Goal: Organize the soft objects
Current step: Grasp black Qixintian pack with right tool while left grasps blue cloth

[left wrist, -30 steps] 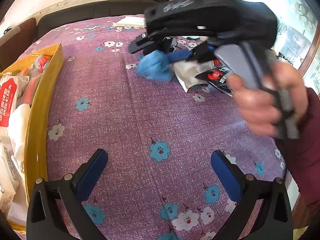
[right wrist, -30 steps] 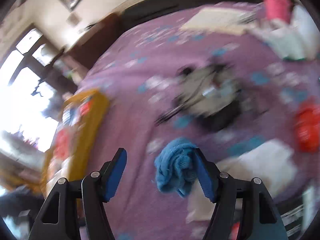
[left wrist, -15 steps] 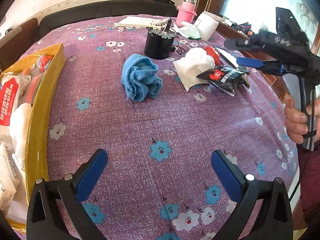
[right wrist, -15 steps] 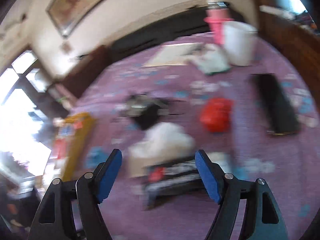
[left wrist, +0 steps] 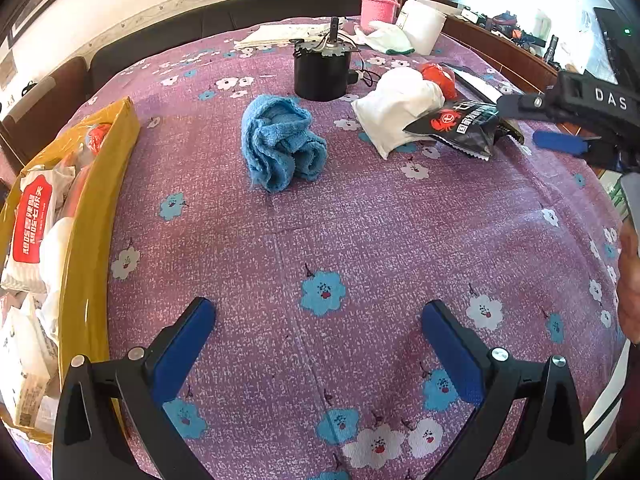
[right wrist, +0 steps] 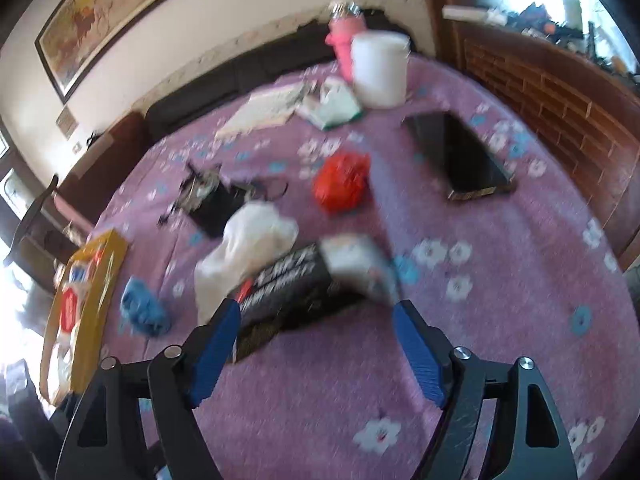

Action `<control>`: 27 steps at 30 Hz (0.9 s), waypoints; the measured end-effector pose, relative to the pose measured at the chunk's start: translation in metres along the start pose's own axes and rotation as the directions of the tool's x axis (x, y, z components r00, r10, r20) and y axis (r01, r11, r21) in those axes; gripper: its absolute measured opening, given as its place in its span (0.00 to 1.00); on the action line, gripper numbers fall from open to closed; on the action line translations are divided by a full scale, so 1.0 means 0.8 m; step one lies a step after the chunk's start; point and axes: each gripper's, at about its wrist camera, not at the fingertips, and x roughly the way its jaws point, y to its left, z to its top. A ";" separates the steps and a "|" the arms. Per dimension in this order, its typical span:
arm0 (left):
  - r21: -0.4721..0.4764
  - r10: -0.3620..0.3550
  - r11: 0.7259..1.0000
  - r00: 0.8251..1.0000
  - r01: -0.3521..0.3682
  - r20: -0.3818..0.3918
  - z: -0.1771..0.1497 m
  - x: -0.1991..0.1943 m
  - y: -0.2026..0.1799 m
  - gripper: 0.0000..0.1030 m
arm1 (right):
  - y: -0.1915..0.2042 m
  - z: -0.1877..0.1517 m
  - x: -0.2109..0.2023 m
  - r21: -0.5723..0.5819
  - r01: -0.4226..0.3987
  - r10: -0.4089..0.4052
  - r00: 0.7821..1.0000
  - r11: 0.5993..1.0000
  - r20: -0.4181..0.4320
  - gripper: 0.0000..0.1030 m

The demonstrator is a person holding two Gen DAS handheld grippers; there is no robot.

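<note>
A crumpled blue towel (left wrist: pixel 280 144) lies on the purple flowered cloth; it also shows in the right wrist view (right wrist: pixel 142 312). To its right lie a white soft pouch (left wrist: pixel 396 108), a black snack packet (left wrist: pixel 464 124) and a red soft object (left wrist: pixel 438 76). My left gripper (left wrist: pixel 318 340) is open and empty, low over the cloth, well short of the towel. My right gripper (right wrist: pixel 318 348) is open and empty, just in front of the black packet (right wrist: pixel 288 284) and white pouch (right wrist: pixel 244 256); it also shows in the left wrist view at the right edge (left wrist: pixel 560 142).
A yellow box (left wrist: pixel 96 216) of packets stands at the left edge. A black motor can (left wrist: pixel 320 72), pink flask (left wrist: pixel 378 0), white tub (left wrist: pixel 422 24), papers and a black tablet (right wrist: pixel 458 156) lie farther back. Wooden furniture runs along the right.
My right gripper let go of the blue towel, which now lies on the cloth, and swung away to the right side near the black packet. My left gripper has not moved.
</note>
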 end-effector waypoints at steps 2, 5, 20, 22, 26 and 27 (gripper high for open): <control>0.001 0.003 1.000 1.000 -0.003 -0.001 0.000 0.000 0.000 1.00 | -0.003 0.000 0.016 0.045 -0.023 0.026 0.998 0.999 -0.053 0.80; -0.001 0.011 1.000 1.000 -0.011 0.000 -0.001 -0.001 -0.002 1.00 | -0.004 0.009 0.039 0.117 -0.037 0.048 0.995 0.992 -0.093 0.80; -0.119 -0.048 0.992 0.998 0.052 0.037 -0.006 -0.013 0.012 1.00 | -0.020 0.010 0.037 0.076 0.096 -0.092 0.994 0.992 -0.057 0.27; -0.152 -0.088 0.984 0.995 0.093 0.041 -0.004 -0.018 0.016 0.89 | -0.036 0.013 0.031 0.082 0.148 -0.146 0.989 0.986 -0.028 0.27; -0.210 -0.165 0.961 0.982 0.180 0.088 0.015 -0.031 0.030 0.80 | -0.060 0.019 0.034 0.127 0.077 -0.079 0.997 0.989 0.005 0.31; -0.224 -0.185 0.952 0.977 0.206 0.109 0.019 -0.035 0.036 0.80 | -0.066 0.017 0.039 0.141 0.038 -0.041 0.999 0.989 0.016 0.35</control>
